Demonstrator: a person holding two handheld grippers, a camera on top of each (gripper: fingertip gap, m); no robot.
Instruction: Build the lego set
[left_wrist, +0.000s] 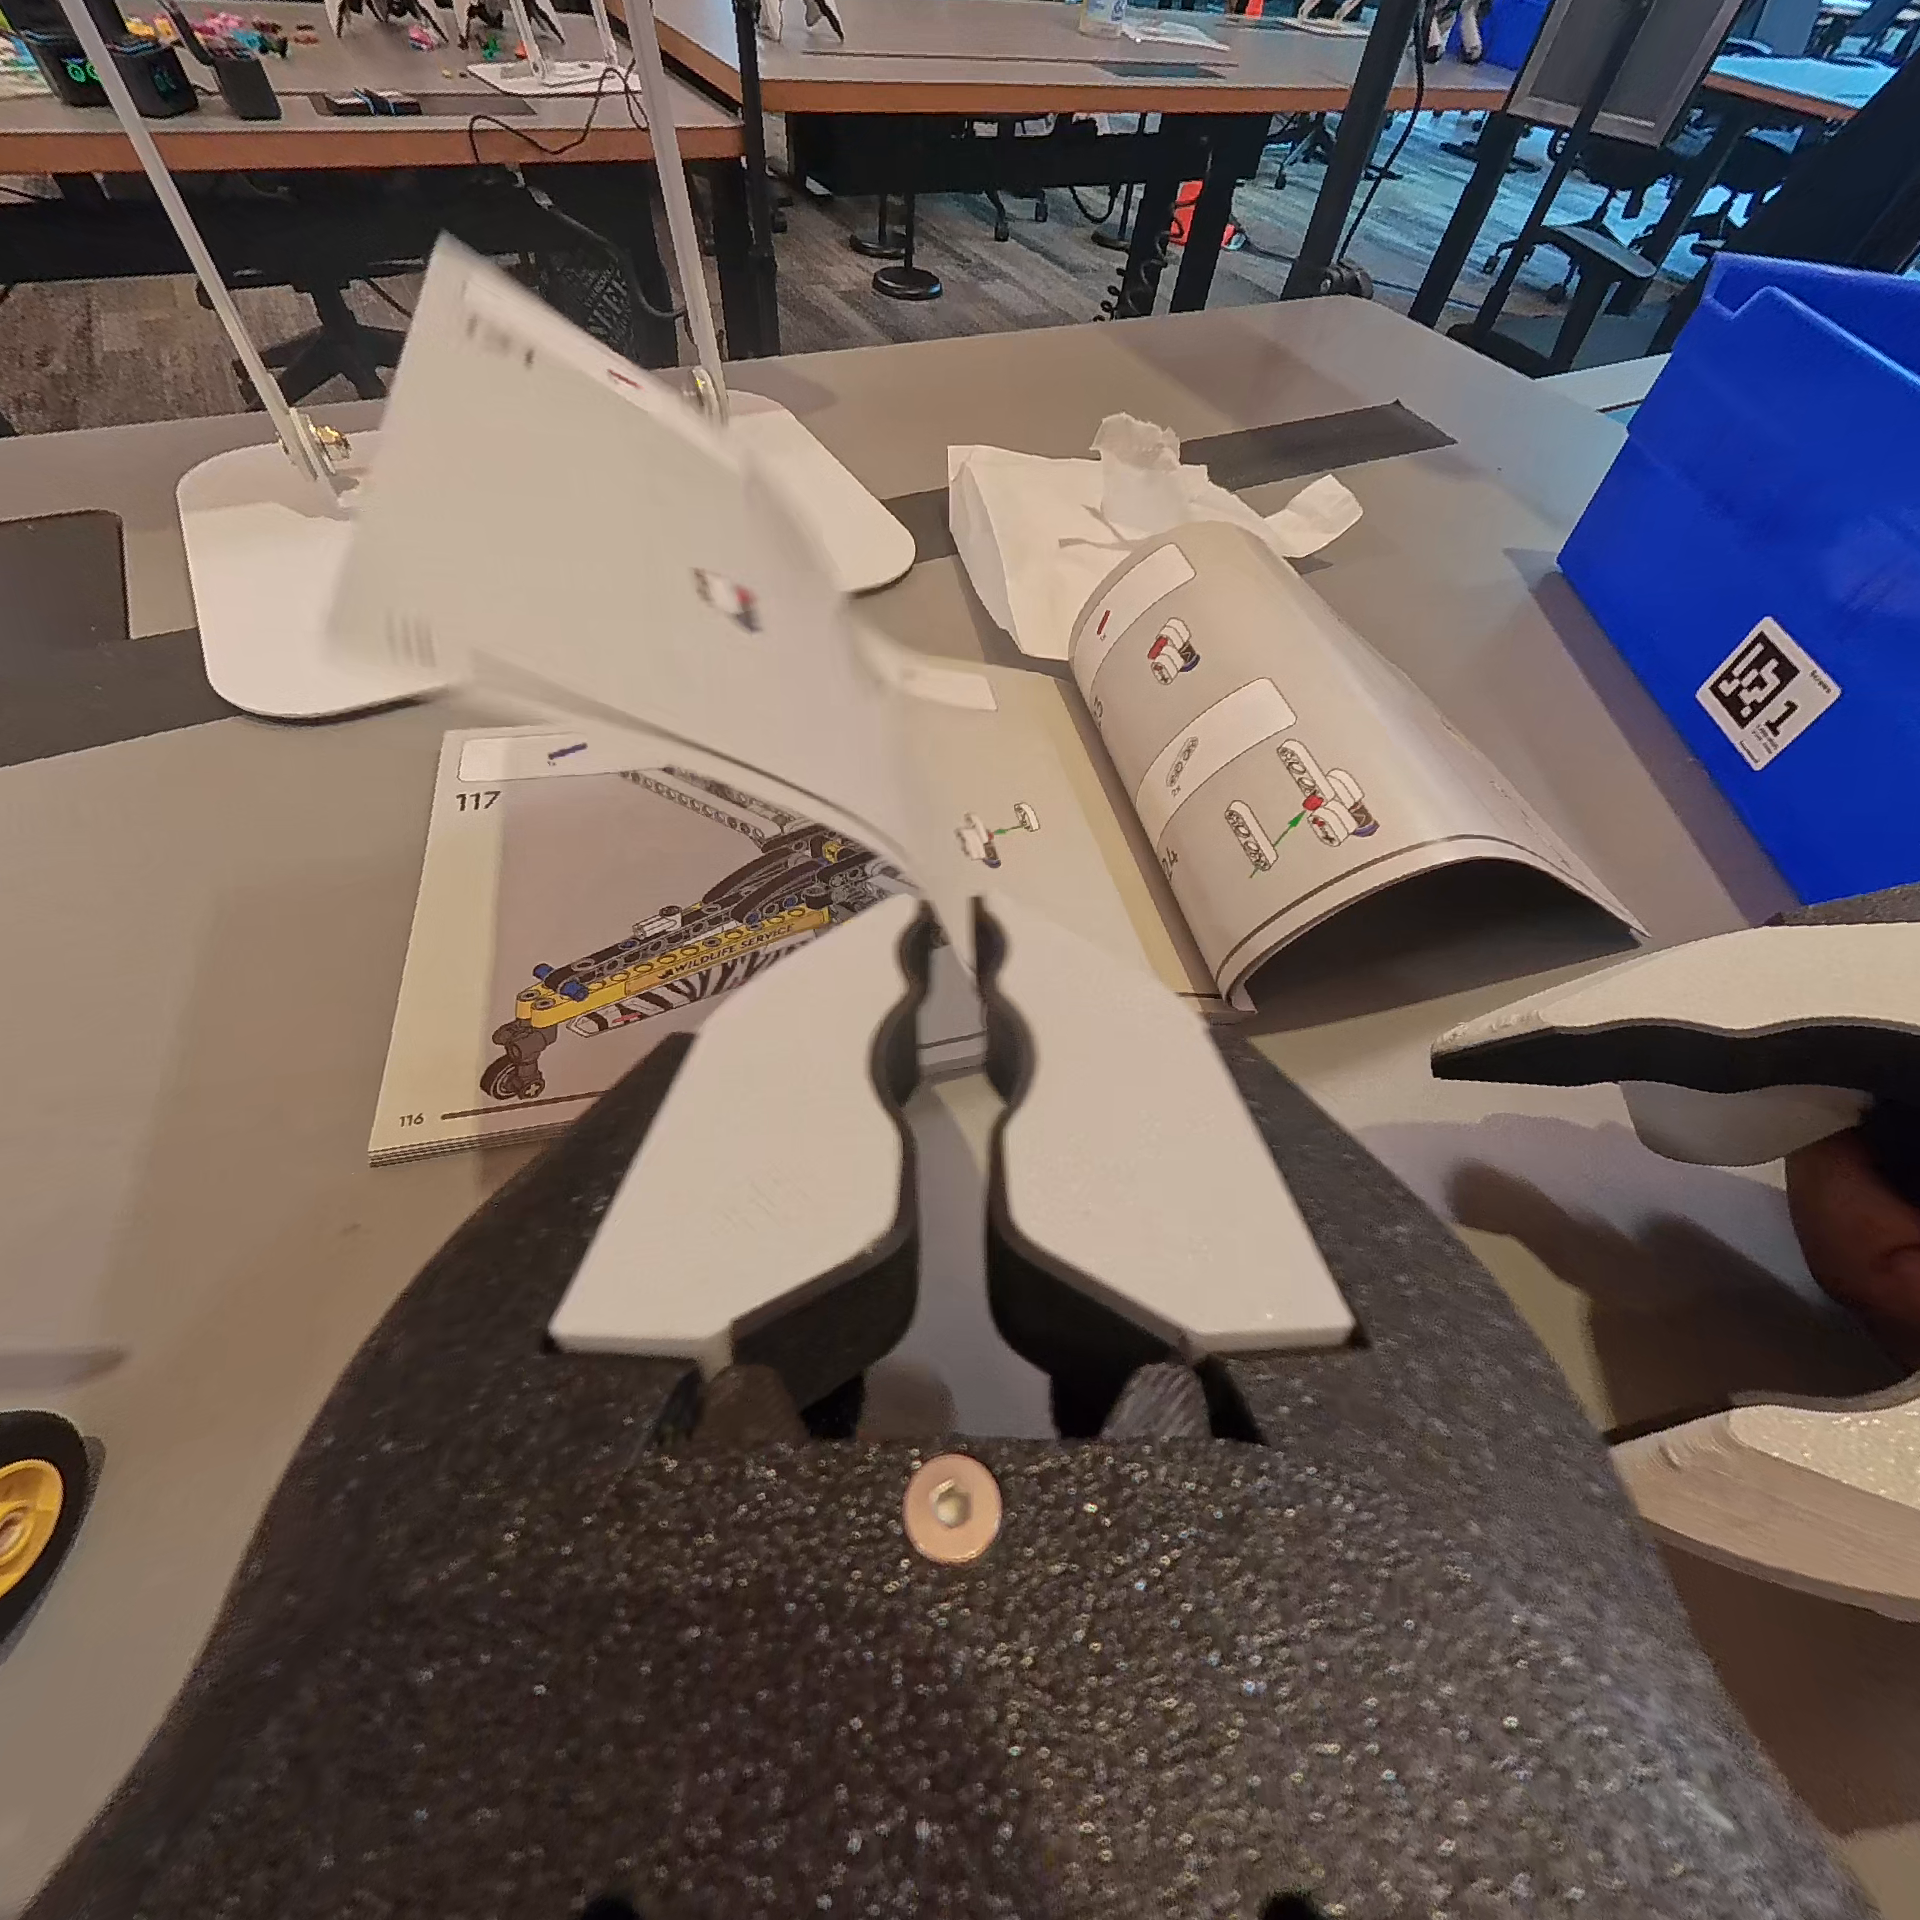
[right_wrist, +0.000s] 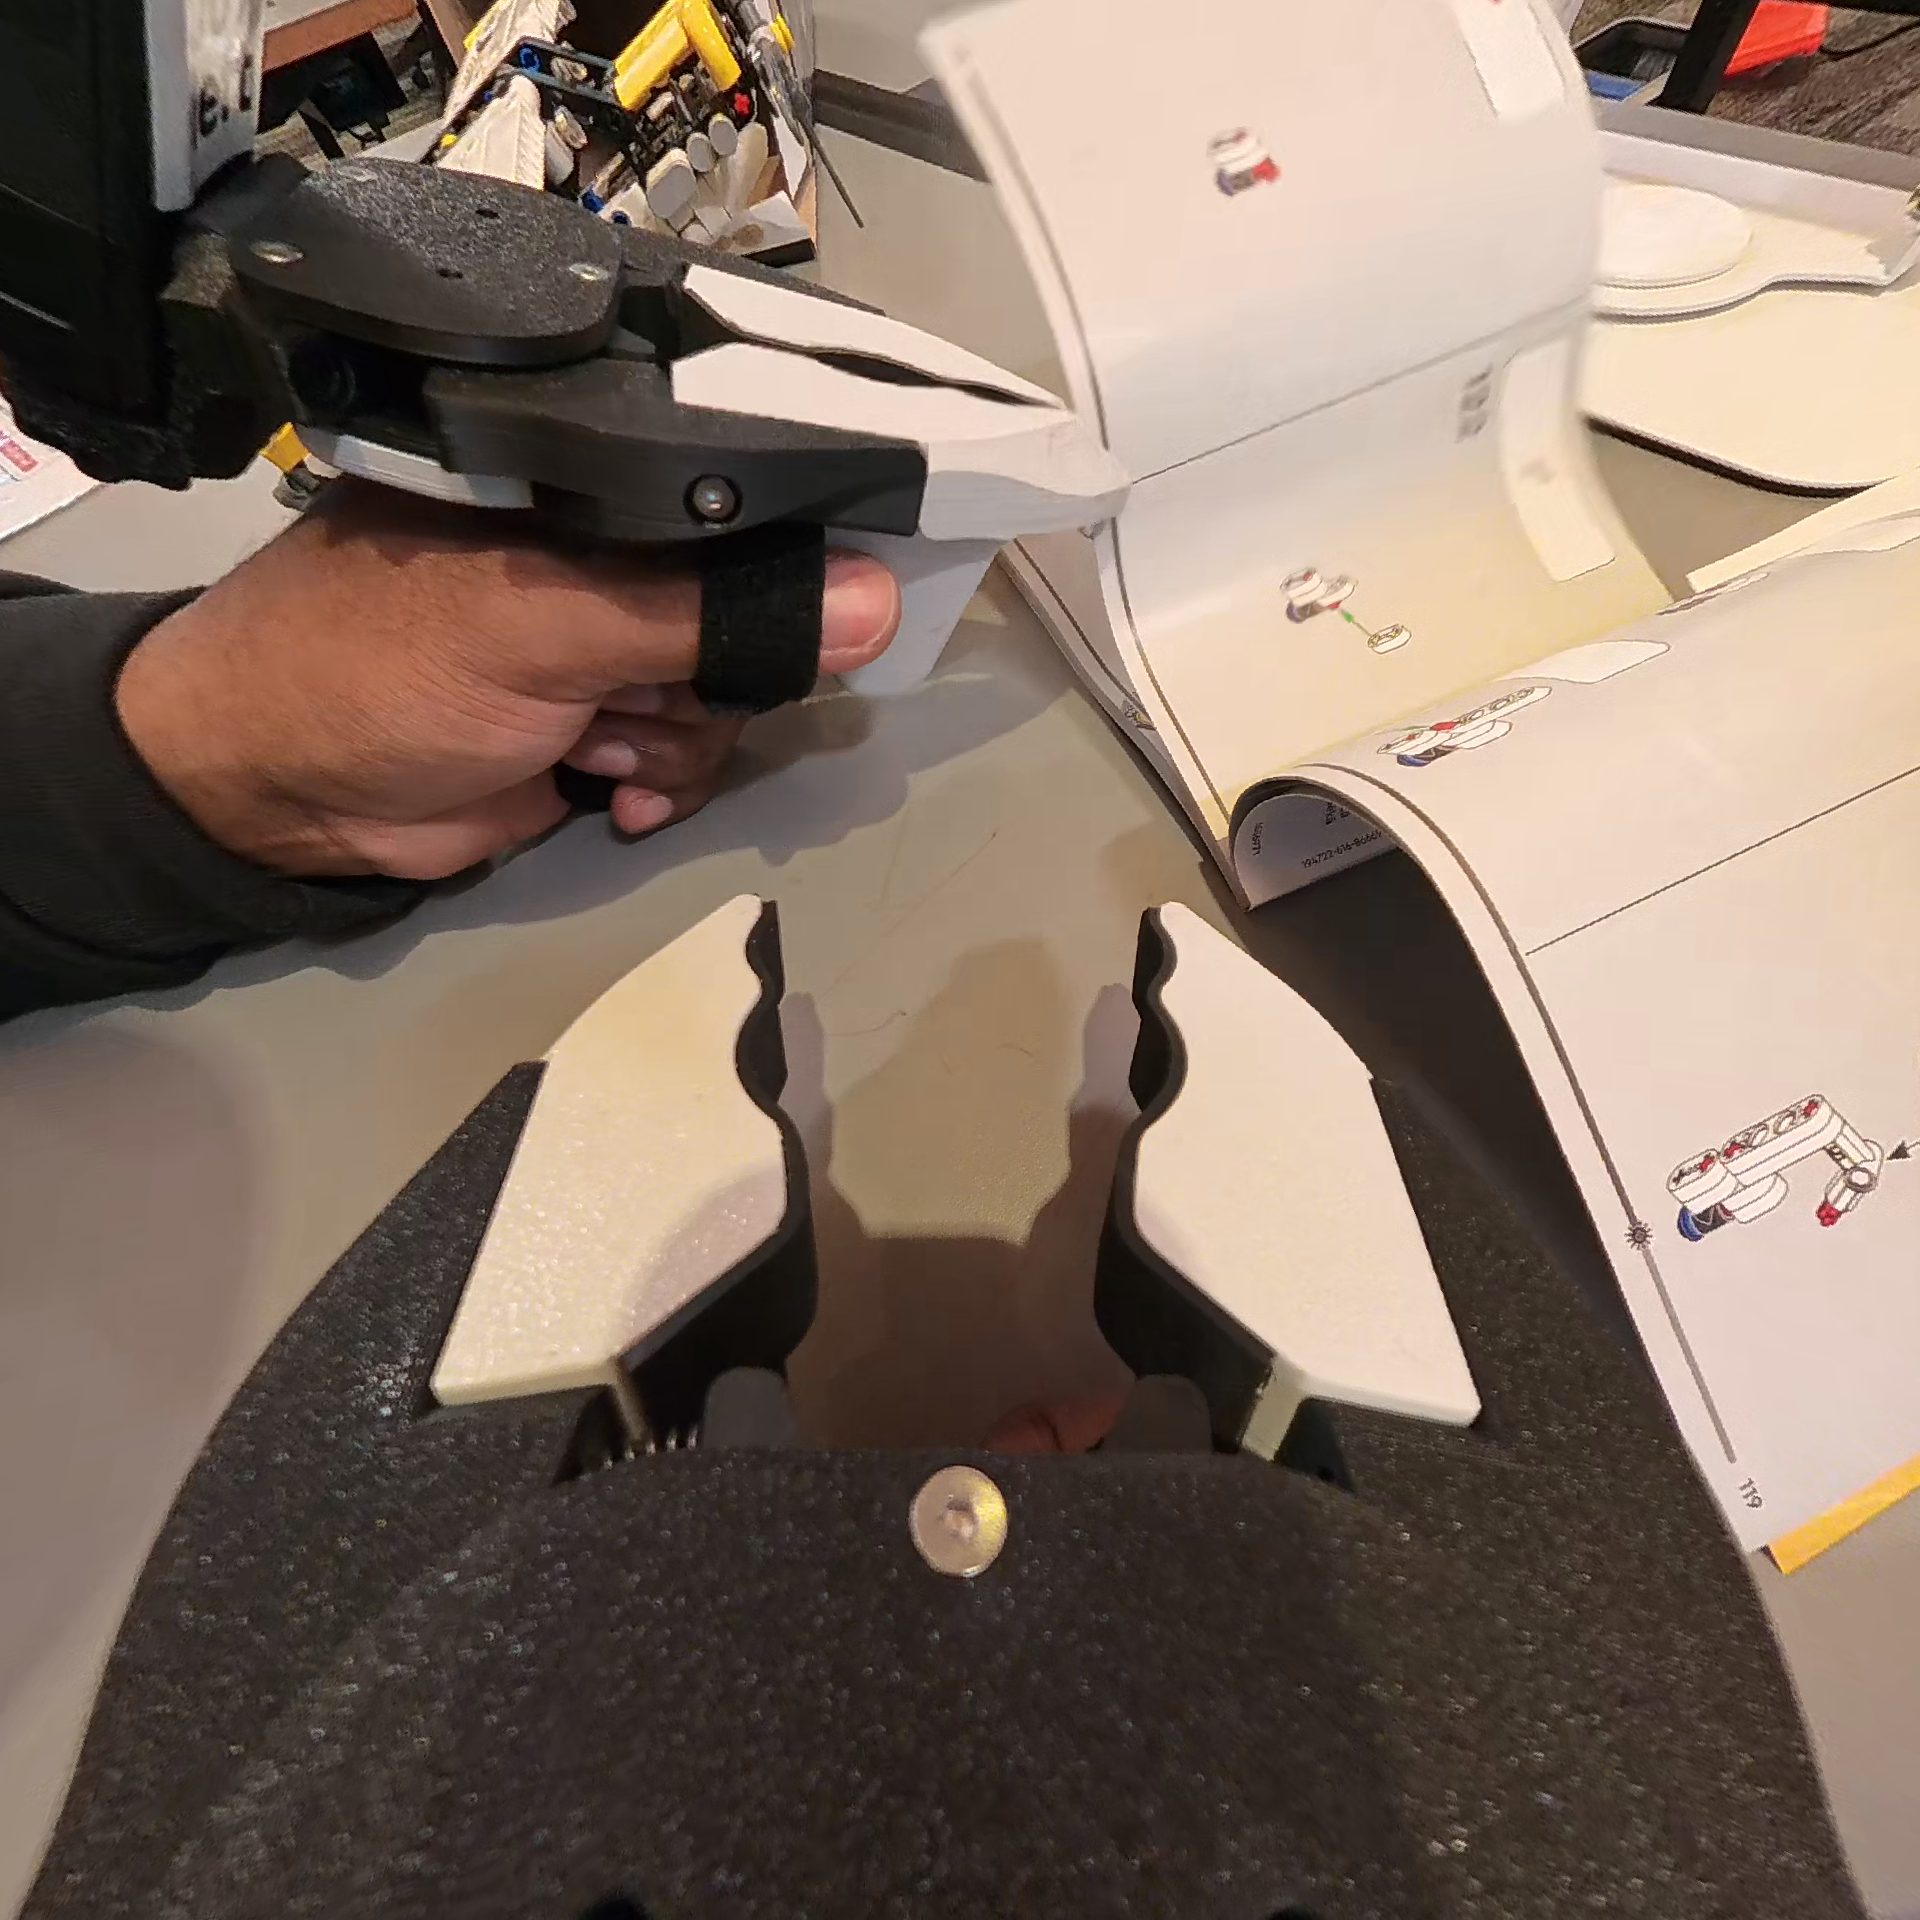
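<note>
One thin page (left_wrist: 644, 582) pinched at its lower edge by left fingers (left_wrist: 831, 1039): light, floppy, tearable; right fingers (right_wrist: 644, 1091) spread, holding nothing

booklet (left_wrist: 665, 935) on table (left_wrist: 208, 935) (bin (left_wrist: 1766, 520) right) – lamps (left_wrist: 270, 582) behind

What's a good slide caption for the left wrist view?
Left gripper pinches a lifted page of an open booklet on a grey table.
</note>
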